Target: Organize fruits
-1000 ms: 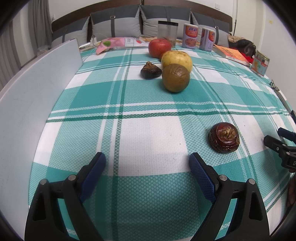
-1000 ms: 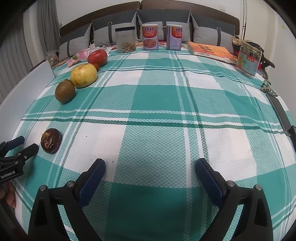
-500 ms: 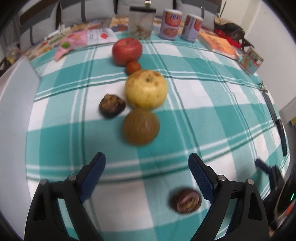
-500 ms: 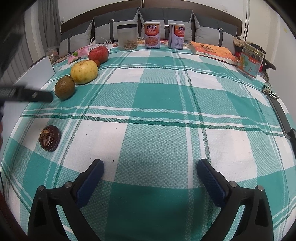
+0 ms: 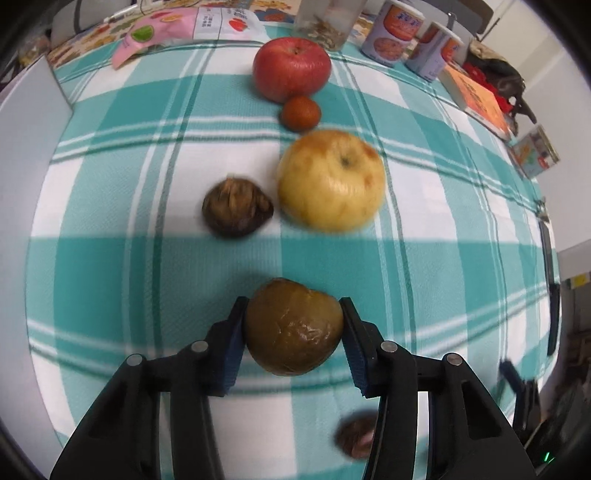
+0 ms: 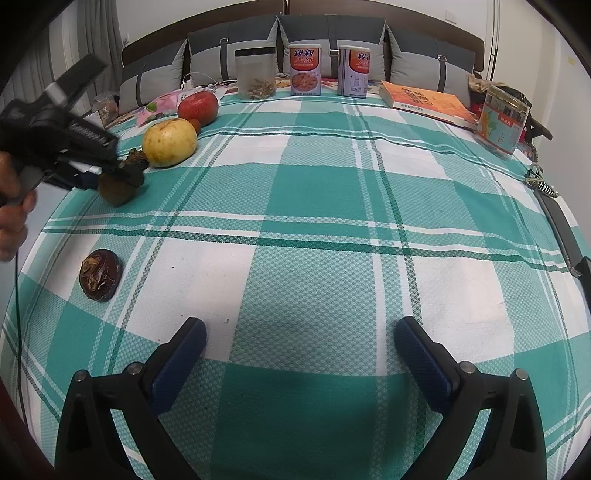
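Note:
On the teal plaid cloth [image 5: 110, 280] a row of fruit runs away from me: a red apple [image 5: 291, 68], a small orange-red fruit [image 5: 300, 113], a yellow apple [image 5: 330, 181] and a dark wrinkled fruit [image 5: 236, 206]. My left gripper [image 5: 292, 306] points steeply down, and its jaws are closing on a brown-green round fruit [image 5: 293, 328], with both blue pads against the fruit's sides. The right wrist view shows that fruit [image 6: 114, 190] under the left gripper [image 6: 125, 173]. Another dark wrinkled fruit [image 6: 100, 275] lies alone nearer me. My right gripper [image 6: 300, 328] hangs open over bare cloth.
At the back stand a clear jar [image 6: 255, 75], two printed cans [image 6: 304, 70], an orange book [image 6: 428, 101] and a printed box [image 6: 500, 122]. A white board [image 5: 26, 122] borders the left side, and a pink snack bag [image 5: 177, 27] lies behind the apples.
The left gripper moved forward over the fruit row, tipped down, and its jaws came together around the brown-green fruit. The right gripper stayed put.

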The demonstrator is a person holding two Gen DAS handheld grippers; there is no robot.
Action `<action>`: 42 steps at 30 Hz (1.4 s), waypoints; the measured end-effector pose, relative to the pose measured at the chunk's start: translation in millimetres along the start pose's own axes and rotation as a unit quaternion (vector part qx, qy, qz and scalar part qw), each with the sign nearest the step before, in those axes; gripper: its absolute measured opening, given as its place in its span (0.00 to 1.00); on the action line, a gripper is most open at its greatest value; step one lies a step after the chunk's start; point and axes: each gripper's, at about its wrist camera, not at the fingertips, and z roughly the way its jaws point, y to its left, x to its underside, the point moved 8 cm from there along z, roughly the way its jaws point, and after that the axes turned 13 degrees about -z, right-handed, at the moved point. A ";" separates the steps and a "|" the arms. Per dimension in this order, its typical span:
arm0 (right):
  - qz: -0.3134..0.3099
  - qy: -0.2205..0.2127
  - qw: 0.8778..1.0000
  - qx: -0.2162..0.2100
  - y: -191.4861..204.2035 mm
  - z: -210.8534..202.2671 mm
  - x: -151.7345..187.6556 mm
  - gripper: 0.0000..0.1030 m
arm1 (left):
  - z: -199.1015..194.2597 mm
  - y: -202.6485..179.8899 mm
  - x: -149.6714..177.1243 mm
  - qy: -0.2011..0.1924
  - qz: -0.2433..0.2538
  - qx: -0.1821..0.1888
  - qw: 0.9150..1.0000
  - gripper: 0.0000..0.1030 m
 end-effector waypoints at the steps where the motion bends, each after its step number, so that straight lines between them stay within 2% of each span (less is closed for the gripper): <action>1: 0.000 0.000 1.000 0.000 0.0 0.1 -0.1 0.99 | -5.5 4.0 9.5 0.000 0.008 -0.001 1.000 0.48; 5: -0.001 0.001 1.000 0.001 0.3 0.5 -0.1 0.99 | -30.4 22.9 56.1 -0.021 0.027 0.013 0.999 0.48; 10: -0.003 0.002 1.000 0.002 1.1 1.4 -0.3 0.99 | -40.1 48.7 103.8 -0.078 0.053 0.018 0.995 0.50; 13: -0.003 0.002 1.000 0.003 1.0 1.4 -0.2 0.99 | -45.1 60.5 113.8 -0.105 0.041 0.017 0.993 0.55; 19: -0.004 0.003 1.000 0.004 0.9 1.4 0.0 0.99 | -46.5 66.0 116.1 -0.113 0.027 0.015 0.993 0.58; 22: -0.004 0.003 1.000 0.004 1.0 1.5 0.0 0.99 | -47.6 66.3 118.5 -0.116 0.022 0.013 0.993 0.62; 24: -0.004 0.003 1.000 0.004 0.9 1.5 0.1 1.00 | -49.8 67.6 123.0 -0.117 0.019 0.011 0.993 0.69; 27: -0.004 0.003 1.000 0.000 1.0 1.6 0.5 1.00 | -55.2 70.0 130.0 -0.115 0.013 0.014 0.993 0.72; 29: -0.010 -0.007 1.000 -0.021 4.2 -1.1 1.0 1.00 | -62.0 72.8 135.1 -0.114 0.009 0.020 0.993 0.72; 31: -0.025 -0.038 0.997 -0.061 15.6 -12.2 -1.0 0.99 | -72.0 77.2 139.6 -0.121 0.005 0.025 0.992 0.72; 35: -0.095 -0.062 0.986 -0.123 69.5 -33.3 -18.7 0.99 | -85.0 87.6 147.9 -0.135 -0.003 0.032 0.990 0.74; 37: -0.123 -0.051 0.982 -0.132 94.6 -30.9 -31.6 0.97 | -86.2 91.9 151.7 -0.137 -0.012 0.034 0.990 0.74; 39: -0.139 -0.020 0.979 -0.147 115.9 -18.9 -43.3 0.78 | -86.7 95.5 155.9 -0.137 -0.021 0.039 0.990 0.74; 42: -0.158 0.014 0.976 -0.151 136.7 -1.2 -54.0 0.74 | -89.4 98.6 163.4 -0.141 -0.021 0.041 0.989 0.74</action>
